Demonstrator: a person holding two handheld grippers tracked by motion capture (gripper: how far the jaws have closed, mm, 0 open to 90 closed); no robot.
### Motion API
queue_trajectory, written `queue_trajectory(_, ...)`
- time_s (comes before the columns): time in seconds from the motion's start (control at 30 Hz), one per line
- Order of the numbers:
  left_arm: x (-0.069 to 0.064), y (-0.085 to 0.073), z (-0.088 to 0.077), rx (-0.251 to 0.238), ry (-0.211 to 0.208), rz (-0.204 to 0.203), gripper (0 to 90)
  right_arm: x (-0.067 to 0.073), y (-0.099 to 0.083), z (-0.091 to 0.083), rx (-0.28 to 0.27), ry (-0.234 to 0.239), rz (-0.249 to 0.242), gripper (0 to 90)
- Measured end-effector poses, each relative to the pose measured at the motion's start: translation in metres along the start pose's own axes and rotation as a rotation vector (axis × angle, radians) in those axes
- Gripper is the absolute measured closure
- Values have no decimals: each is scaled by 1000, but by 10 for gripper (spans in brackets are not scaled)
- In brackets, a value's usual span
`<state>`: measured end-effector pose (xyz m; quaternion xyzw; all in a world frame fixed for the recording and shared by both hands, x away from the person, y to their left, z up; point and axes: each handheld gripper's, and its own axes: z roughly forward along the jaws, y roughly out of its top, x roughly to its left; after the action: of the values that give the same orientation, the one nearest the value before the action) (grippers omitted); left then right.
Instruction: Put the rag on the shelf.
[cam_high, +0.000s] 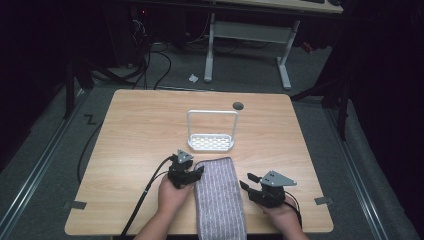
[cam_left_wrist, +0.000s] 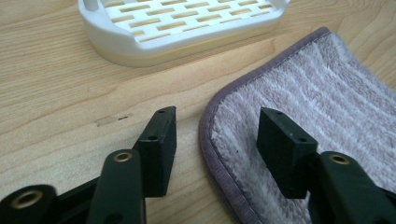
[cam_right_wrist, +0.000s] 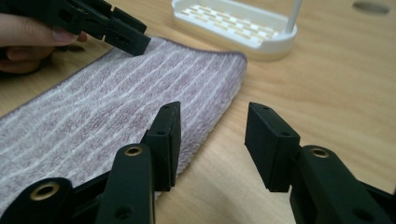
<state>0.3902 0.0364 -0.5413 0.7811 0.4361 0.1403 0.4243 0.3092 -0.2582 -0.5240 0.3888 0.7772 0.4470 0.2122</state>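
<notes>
Left gripper (cam_high: 192, 172) jaws apart at folded towel's (cam_high: 219, 197) left edge | right gripper (cam_high: 250, 185) jaws apart, just right of it | white rack (cam_high: 211, 142) empty, beyond towel | both hands low at table's (cam_high: 140, 130) near edge

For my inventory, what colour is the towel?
Pale purple towel with white stripes, clearest in left gripper view.
</notes>
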Motion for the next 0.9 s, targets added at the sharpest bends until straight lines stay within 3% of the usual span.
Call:
queue_trajectory(0.07,-3,-1,0,2,-7,17,523,-1,0,2,11,5,11,546)
queue_trajectory(0.17,-7,-2,0,6,23,40,569,-1,3,4,54,10,19,521)
queue_trajectory(0.3,-5,-1,0,2,24,12,674,0,5,7,80,12,37,497)
queue_trajectory(0.47,-4,-1,1,7,-2,9,769,2,12,16,82,-5,68,463)
queue_trajectory(0.63,-2,-1,1,9,-20,0,783,4,27,51,116,-72,66,476)
queue_trajectory(0.67,-2,-1,1,9,-22,-1,783,3,30,60,123,-90,66,514)
queue_trajectory(0.9,-1,-1,1,9,-34,-15,783,-7,46,87,130,-130,101,584)
